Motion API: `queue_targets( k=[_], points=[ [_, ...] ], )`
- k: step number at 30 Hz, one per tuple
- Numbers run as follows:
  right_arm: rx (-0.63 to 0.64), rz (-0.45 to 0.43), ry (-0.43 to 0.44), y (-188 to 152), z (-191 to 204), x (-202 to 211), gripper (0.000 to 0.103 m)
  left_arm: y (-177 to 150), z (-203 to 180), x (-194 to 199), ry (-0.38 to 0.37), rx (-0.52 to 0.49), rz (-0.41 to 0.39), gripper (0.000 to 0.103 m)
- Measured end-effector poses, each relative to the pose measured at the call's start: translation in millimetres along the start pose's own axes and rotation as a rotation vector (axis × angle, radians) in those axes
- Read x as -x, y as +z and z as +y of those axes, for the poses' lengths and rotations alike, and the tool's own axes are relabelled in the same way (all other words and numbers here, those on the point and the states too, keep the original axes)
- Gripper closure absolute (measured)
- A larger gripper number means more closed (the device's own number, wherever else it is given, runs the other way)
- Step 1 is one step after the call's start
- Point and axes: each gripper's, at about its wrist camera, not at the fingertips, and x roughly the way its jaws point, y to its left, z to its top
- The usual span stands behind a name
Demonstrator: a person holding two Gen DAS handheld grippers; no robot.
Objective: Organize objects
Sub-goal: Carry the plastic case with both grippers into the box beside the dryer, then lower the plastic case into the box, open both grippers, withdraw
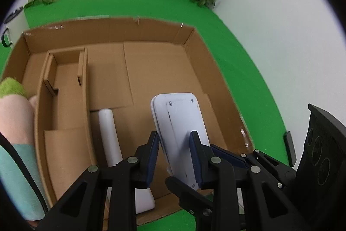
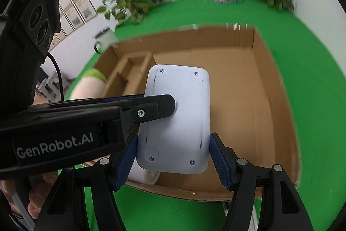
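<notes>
Both grippers clamp the white device point(image 2: 176, 120) mid-frame above the box point(image 2: 270, 83), the right gripper point(image 2: 173, 155) across its width and the left gripper point(image 1: 175, 151) on its thin edge, seemingly sharing the load to lower it in.

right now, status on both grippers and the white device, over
Left gripper and right gripper both clamped on white device. Device held above cardboard box. White tube lies in box underneath.
</notes>
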Motion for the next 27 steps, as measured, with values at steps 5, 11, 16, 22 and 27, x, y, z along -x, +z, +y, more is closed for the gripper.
queue_targets(
  k=[5, 11, 16, 22, 27],
  points=[
    [-0.043, 0.087, 0.027, -17.9, -19.3, -38.4, 0.040, -6.8, 6.6, -25.6, 0.019, 0.008, 0.060, 0.077],
    [-0.074, 0.172, 0.040, -24.8, -27.1, -62.1, 0.040, -14.6, 16.7, -42.8, 0.028, 0.035, 0.117, 0.077],
    [-0.066, 0.219, 0.026, -26.6, -24.2, -74.4, 0.039, -16.3, 24.8, -50.1, 0.009, 0.067, 0.141, 0.078],
    [-0.054, 0.209, 0.089, -23.9, -20.4, -67.6, 0.037, -15.9, 25.4, -51.3, 0.021, 0.061, 0.151, 0.079],
    [-0.074, 0.195, 0.103, -18.4, -31.8, -62.1, 0.043, -13.8, 24.4, -51.7, 0.025, 0.061, 0.168, 0.078]
  ],
)
